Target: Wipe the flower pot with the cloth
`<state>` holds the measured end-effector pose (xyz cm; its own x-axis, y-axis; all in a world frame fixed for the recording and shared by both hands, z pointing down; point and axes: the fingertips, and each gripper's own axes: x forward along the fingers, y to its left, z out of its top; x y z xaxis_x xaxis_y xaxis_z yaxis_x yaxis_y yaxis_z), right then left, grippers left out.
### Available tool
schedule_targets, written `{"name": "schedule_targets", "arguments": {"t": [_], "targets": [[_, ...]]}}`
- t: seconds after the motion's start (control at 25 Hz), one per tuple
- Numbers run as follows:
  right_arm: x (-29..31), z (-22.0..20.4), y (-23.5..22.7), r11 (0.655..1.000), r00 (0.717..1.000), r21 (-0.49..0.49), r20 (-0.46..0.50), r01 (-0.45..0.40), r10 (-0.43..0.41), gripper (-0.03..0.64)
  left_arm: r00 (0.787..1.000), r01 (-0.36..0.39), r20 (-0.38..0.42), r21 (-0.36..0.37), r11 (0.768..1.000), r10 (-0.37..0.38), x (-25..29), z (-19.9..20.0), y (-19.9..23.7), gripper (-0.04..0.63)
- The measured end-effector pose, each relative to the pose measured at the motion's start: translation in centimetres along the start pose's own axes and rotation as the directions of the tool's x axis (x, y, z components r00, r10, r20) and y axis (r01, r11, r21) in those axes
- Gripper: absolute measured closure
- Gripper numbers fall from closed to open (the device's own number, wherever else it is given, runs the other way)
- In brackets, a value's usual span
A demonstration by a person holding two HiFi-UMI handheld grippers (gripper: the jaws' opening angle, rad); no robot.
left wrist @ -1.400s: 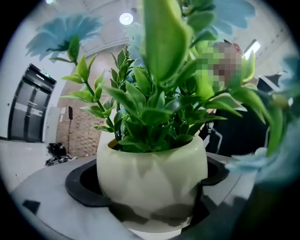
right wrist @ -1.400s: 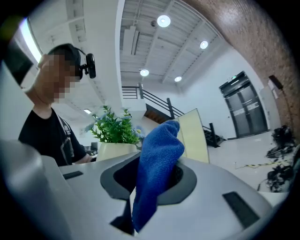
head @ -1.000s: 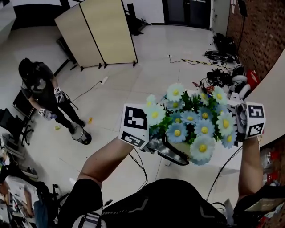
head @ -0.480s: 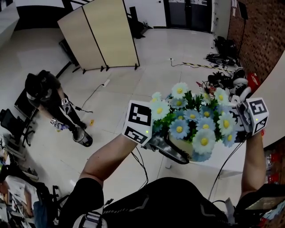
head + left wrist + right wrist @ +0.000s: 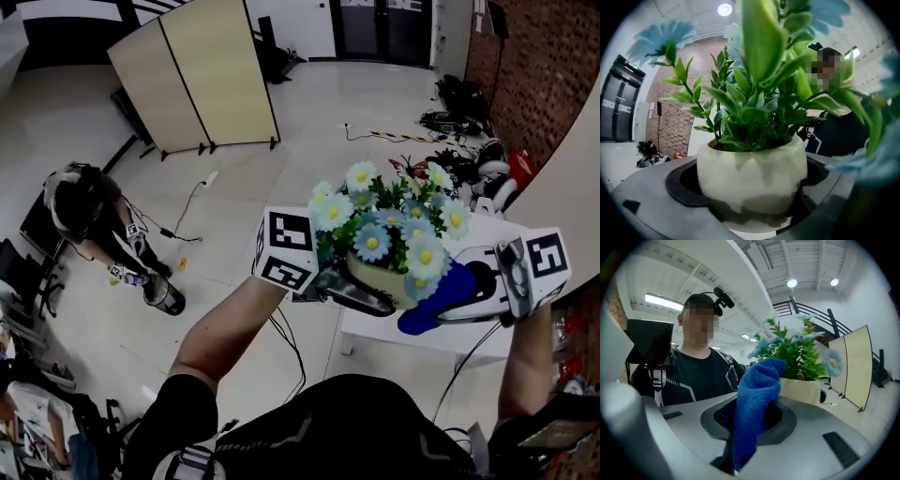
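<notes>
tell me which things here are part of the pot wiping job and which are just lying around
In the job:
- flower pot, clamped in the left tool
- blue cloth, clamped in the right tool

Just lying about:
- folding screen
- floor cables
- white table below the pot
- another person across the room

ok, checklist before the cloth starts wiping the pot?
1. Flower pot clamped in the left gripper jaws: ok.
2. Cloth pinched in the right gripper jaws, free end sticking out: ok.
3. Cloth brought up beside the pot wall: ok in the head view.
4. Cloth actually touching the pot: cannot tell.
5. Wipe path free of flowers: not ok, blooms overhang the rim beside the cloth.
</notes>
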<state>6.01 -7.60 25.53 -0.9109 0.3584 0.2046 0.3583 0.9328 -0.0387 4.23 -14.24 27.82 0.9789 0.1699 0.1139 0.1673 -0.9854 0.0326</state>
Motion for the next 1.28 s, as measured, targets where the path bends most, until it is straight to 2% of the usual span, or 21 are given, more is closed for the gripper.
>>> {"name": "schedule_targets", "arguments": {"t": [0.12, 0.28, 0.44, 0.52, 0.6, 0.72, 0.84, 0.96, 1.08, 1.28], "targets": [[0.8, 0.3, 0.4, 1.000, 1.000, -0.010, -0.022, 0.009, -0.009, 0.540, 1.000, 0.005, 0.006, 0.003, 1.000, -0.005, -0.1, 0.1, 0.2, 0.026], [-3.4, 0.0, 1.0, 0.997, 0.996, -0.012, 0.045, 0.072, -0.071, 0.540, 0.999, 0.023, 0.022, 0.016, 1.000, -0.024, 0.3, 0.5, -1.6, 0.026], [-8.4, -0.1, -2.2, 0.985, 0.977, 0.037, 0.120, 0.171, -0.174, 0.540, 0.998, 0.048, 0.032, 0.027, 0.999, -0.048, 0.1, 1.8, -2.6, 0.026], [-8.7, 0.1, -4.7, 0.980, 0.973, 0.045, 0.119, 0.195, -0.199, 0.540, 0.996, 0.083, 0.032, 0.030, 0.996, -0.084, 0.1, 2.4, -3.1, 0.026], [-7.7, 0.2, -6.5, 0.984, 0.981, 0.030, 0.079, 0.176, -0.178, 0.540, 0.991, 0.128, 0.026, 0.043, 0.991, -0.129, 0.3, 3.2, -3.9, 0.026], [-5.3, 0.3, -7.0, 0.997, 0.997, -0.026, 0.015, 0.070, -0.070, 0.540, 0.978, 0.202, 0.035, 0.044, 0.978, -0.203, 0.7, 4.1, -5.0, 0.026], [-3.7, 0.8, -6.4, 0.998, 0.999, -0.041, 0.002, -0.039, 0.040, 0.540, 0.977, 0.210, 0.023, 0.045, 0.977, -0.211, 0.8, 4.0, -5.2, 0.026], [-3.2, 1.0, -5.6, 0.993, 0.994, -0.040, -0.012, -0.112, 0.112, 0.540, 0.981, 0.192, 0.006, 0.048, 0.980, -0.192, 0.7, 3.7, -5.1, 0.026], [-3.5, 1.4, -4.8, 0.991, 0.991, -0.037, -0.013, -0.132, 0.131, 0.540, 0.988, 0.155, -0.001, 0.041, 0.987, -0.156, 0.4, 3.3, -4.5, 0.026], [-4.2, 1.2, -3.3, 0.997, 0.998, -0.032, 0.006, -0.069, 0.069, 0.540, 0.995, 0.095, 0.001, 0.043, 0.995, -0.095, 0.4, 2.9, -3.8, 0.026]]}}
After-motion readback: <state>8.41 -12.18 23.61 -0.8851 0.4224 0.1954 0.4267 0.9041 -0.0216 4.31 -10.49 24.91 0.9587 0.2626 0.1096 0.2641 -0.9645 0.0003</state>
